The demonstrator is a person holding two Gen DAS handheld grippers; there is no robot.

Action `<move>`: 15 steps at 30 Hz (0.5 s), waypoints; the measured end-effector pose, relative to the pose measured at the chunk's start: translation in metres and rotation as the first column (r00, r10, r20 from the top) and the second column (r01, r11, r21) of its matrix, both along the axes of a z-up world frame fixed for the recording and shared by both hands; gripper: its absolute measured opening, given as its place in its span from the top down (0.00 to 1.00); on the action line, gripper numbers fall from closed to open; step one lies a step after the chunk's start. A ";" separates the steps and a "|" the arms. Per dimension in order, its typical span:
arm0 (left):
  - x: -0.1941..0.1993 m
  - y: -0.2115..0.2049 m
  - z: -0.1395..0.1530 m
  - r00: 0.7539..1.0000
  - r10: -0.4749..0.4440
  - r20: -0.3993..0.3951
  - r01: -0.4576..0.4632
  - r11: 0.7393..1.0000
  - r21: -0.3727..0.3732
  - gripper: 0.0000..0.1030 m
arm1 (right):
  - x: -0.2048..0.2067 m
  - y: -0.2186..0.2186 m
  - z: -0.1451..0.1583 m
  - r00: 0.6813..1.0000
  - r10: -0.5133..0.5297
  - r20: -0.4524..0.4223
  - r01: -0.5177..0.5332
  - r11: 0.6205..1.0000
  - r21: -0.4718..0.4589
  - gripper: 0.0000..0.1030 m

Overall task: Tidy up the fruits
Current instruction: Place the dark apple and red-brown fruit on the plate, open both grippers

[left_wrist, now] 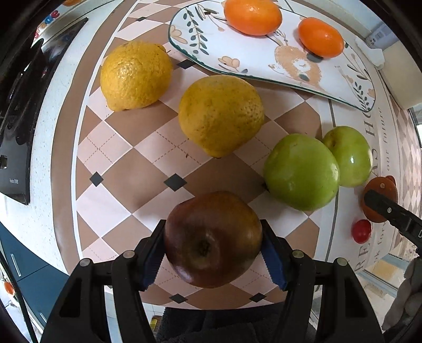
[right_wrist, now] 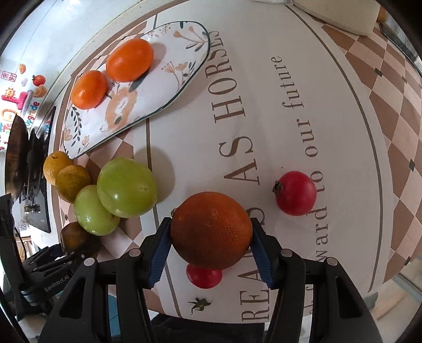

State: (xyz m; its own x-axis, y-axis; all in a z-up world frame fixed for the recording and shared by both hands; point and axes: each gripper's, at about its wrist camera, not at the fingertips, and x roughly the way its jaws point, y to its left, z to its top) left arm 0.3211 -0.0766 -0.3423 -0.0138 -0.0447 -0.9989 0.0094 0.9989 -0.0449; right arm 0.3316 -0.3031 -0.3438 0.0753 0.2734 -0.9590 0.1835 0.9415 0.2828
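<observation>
Left wrist view: L gripper (left_wrist: 213, 241) at 6 o'clock, blue pads (left_wrist: 152, 257) clamped on either side of a dark brown-red apple (left_wrist: 212, 238), stem end facing cam. Can't tell if the apple touches the checked mat (left_wrist: 116, 163) or sits just above it. Two lemons beyond: one (left_wrist: 221, 114) at centre, another (left_wrist: 135, 75) toward 10 o'clock, apart from each other. Two green apples (left_wrist: 302, 171) (left_wrist: 349, 155) at 3 o'clock, touching. Floral plate (left_wrist: 253, 64) at 12–1 o'clock carries two mandarins (left_wrist: 252, 16) (left_wrist: 321, 37). At 4 o'clock the R gripper's finger tip (left_wrist: 387, 211) crosses an orange (left_wrist: 378, 198); small red fruit (left_wrist: 361, 231) just below.

Right wrist view: R gripper (right_wrist: 211, 238) at 6 o'clock, pads (right_wrist: 159, 257) closed on the dark orange (right_wrist: 211, 233), w/ a red fruit (right_wrist: 204, 276) partly hidden under it. Another red fruit (right_wrist: 295, 193) w/ a stem lies at 3 o'clock, apart, on the lettered part of the mat (right_wrist: 237, 110). Loose green calyx (right_wrist: 200, 304) near 6 o'clock. Green apples (right_wrist: 126, 187) (right_wrist: 93, 211) touch at 9 o'clock, lemons (right_wrist: 72, 182) (right_wrist: 55, 166) behind them. Plate (right_wrist: 168, 87) at 11 o'clock w/ both mandarins (right_wrist: 129, 60) (right_wrist: 89, 89) side by side. L gripper (right_wrist: 66, 257) at 8 o'clock holds the brown apple (right_wrist: 76, 237).
</observation>
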 end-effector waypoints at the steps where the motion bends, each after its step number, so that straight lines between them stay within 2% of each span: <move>1: 0.000 0.003 0.004 1.000 -0.001 0.002 0.001 1.000 -0.001 0.38 | 0.000 0.000 0.004 1.000 0.003 0.008 -0.003 1.000 0.000 0.42; 4: -0.001 0.008 0.021 1.000 -0.007 0.023 0.008 1.000 -0.024 0.38 | 0.003 0.003 0.022 0.999 0.014 0.052 -0.014 1.000 -0.005 0.42; 8: 0.006 0.006 0.064 0.996 -0.015 0.090 0.022 0.997 -0.076 0.38 | 0.018 0.007 0.059 0.990 0.025 0.139 -0.026 1.000 0.008 0.42; 12: 0.039 0.005 0.109 0.987 -0.001 0.162 0.023 0.990 -0.138 0.38 | 0.048 0.018 0.081 0.979 0.058 0.195 -0.064 0.998 0.026 0.42; 15: 0.081 0.013 0.116 0.985 0.026 0.171 0.001 0.988 -0.157 0.37 | 0.077 0.038 0.074 0.974 0.106 0.202 -0.113 0.993 0.025 0.43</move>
